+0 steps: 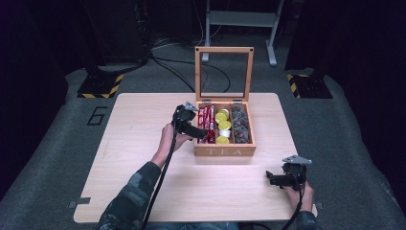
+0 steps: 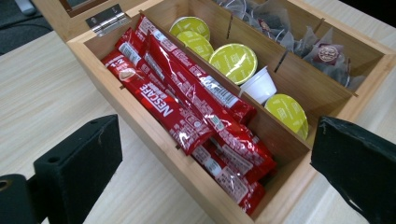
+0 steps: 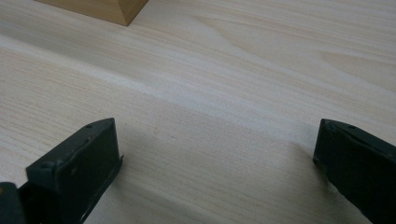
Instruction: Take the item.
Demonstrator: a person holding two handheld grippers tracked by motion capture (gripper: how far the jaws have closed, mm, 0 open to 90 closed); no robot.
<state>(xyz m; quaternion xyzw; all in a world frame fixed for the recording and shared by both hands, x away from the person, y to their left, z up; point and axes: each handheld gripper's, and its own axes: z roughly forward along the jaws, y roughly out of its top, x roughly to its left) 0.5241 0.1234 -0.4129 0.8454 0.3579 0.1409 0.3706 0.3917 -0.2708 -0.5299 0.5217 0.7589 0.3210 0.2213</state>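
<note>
A wooden tea box [image 1: 224, 151] marked TEA stands mid-table with its glass lid [image 1: 223, 73] raised. Its left compartment holds red Nescafe sachets [image 2: 187, 105], the middle one yellow-green capsules [image 2: 233, 61] plus a white cup [image 2: 258, 85], the right one clear pyramid tea bags [image 2: 322, 51]. My left gripper [image 1: 203, 135] hovers open over the box's front-left part, its jaws wide apart above the red sachets [image 1: 206, 123], holding nothing. My right gripper [image 1: 269, 178] rests low near the table's front right, open over bare wood, its fingers [image 3: 79, 163] wide apart.
The light wooden table [image 1: 143, 143] has free room to the left of and in front of the box. A corner of the box [image 3: 112, 9] lies ahead of the right gripper. Cables [image 1: 167, 62], stand bases [image 1: 100, 85] and a metal frame [image 1: 239, 19] sit on the floor behind.
</note>
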